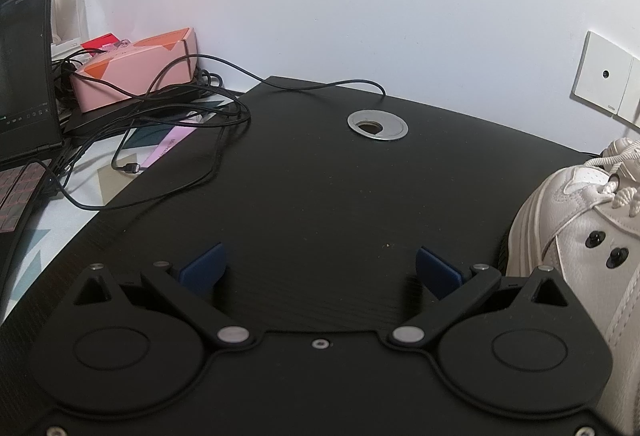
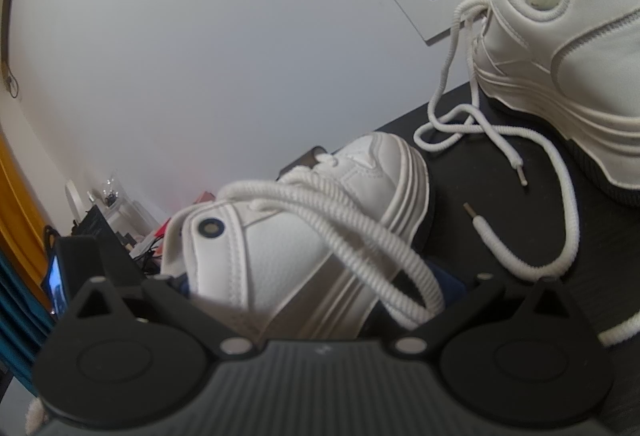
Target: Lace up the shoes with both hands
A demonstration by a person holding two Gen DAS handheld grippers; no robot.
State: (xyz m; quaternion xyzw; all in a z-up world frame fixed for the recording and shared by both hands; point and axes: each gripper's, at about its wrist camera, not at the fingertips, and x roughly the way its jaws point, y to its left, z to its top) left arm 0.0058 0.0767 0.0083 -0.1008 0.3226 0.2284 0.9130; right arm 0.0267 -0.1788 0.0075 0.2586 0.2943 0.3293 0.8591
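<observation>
In the right wrist view a white sneaker (image 2: 280,248) lies close to the camera, its heel end between the wide-apart fingers of my right gripper (image 2: 316,282), which is open. A thick white lace (image 2: 372,240) loops off it over the right finger. A second white sneaker (image 2: 560,56) stands at the upper right, its loose laces (image 2: 560,196) trailing over the black table (image 2: 500,236) with both tips lying free. In the left wrist view my left gripper (image 1: 320,268) is open over bare table (image 1: 320,196), with nothing between its blue pads (image 1: 200,268). A white sneaker (image 1: 580,236) sits just to its right.
A silver cable grommet (image 1: 378,124) is set in the table ahead of the left gripper. Black cables (image 1: 180,124), a pink box (image 1: 132,72) and a laptop (image 1: 24,76) crowd the far left. White wall plates (image 1: 604,76) sit on the wall at the right.
</observation>
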